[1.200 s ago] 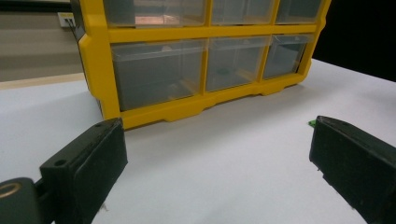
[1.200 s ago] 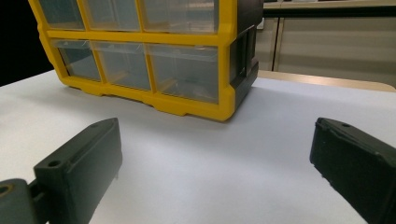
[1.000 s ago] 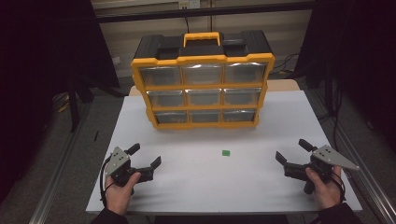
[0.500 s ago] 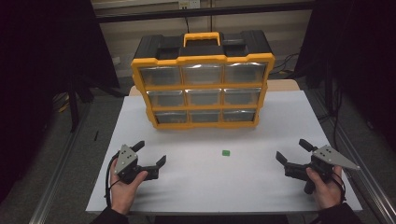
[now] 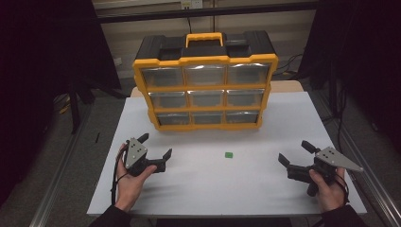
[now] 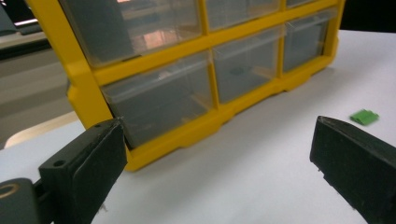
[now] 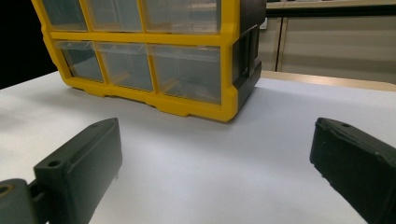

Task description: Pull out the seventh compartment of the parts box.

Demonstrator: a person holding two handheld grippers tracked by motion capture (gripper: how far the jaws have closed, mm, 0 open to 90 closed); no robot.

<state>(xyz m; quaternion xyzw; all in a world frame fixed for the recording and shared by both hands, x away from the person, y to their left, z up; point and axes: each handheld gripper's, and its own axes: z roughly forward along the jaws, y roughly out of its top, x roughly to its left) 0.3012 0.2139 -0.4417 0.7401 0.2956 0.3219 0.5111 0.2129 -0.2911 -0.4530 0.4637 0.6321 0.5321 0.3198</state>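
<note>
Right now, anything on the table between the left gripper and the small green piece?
Nothing visible. The left gripper, jaws open, and the green piece are separated by bare white table. The yellow drawer organizer stands farther back, off that line. The left gripper view shows the piece lying beyond its right-hand jaw.

Spread black jaws frame a yellow drawer organizer [image 7: 154, 60] with seemingly empty drawers.

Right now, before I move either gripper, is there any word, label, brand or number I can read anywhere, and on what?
None: no readable text in these pictures.
Drawer organiser: no label or brand legible on its yellow frame or clear drawers.
Small green piece: too small to show any marking.
Gripper plates: no markings visible.
</note>
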